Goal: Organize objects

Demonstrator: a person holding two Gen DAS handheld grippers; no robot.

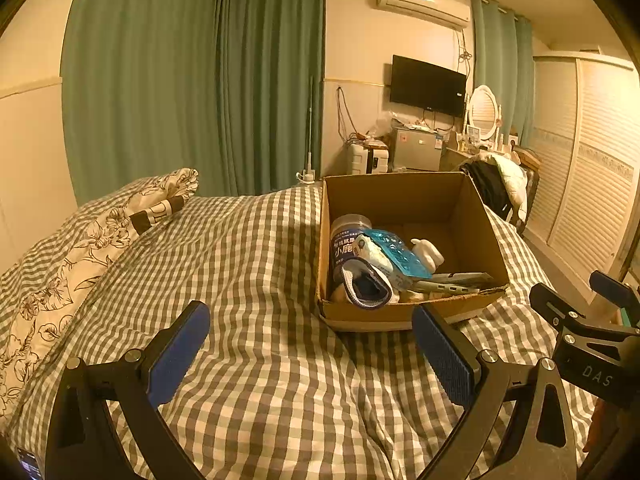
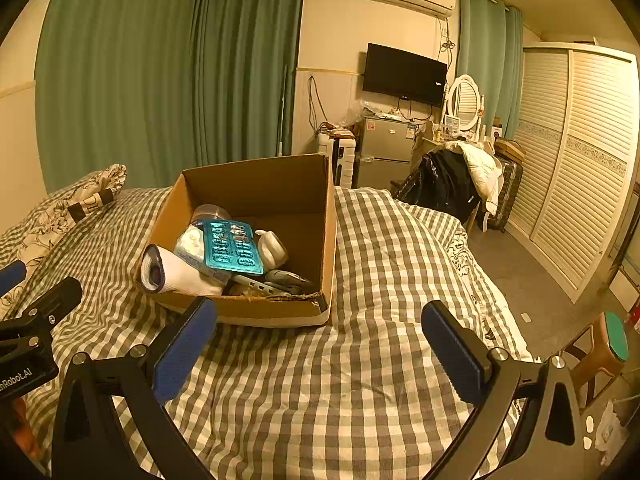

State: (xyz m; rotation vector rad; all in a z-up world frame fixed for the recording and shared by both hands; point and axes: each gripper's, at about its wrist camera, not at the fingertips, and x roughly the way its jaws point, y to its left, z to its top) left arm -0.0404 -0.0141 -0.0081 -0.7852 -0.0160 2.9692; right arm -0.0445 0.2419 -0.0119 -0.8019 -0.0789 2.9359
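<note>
A cardboard box (image 1: 400, 200) is sitting on the checked bedspread (image 1: 260, 260), and the task's things are lying piled inside it toward its near left corner. A jar with a dark label (image 1: 346, 240) is standing at the back of the pile, a teal blister pack (image 2: 232, 246) is lying tilted across the top, a white bottle (image 2: 272, 248) is resting just beside it, and a rolled white cloth with a dark rim (image 2: 168, 270) is leaning over the near wall. Grey flat items are lying low at the front, too jumbled to tell apart.

The left gripper (image 1: 312, 356) is hovering over the bedspread short of the box, its fingers spread wide and holding nothing. The right gripper (image 2: 320, 354) is hanging likewise, fingers wide apart and empty, with the box's near wall standing between it and the pile.

A floral pillow (image 1: 80, 248) is lying at the left, green curtains (image 1: 180, 80) are hanging behind, and a television (image 2: 404, 74) is showing on the far wall
</note>
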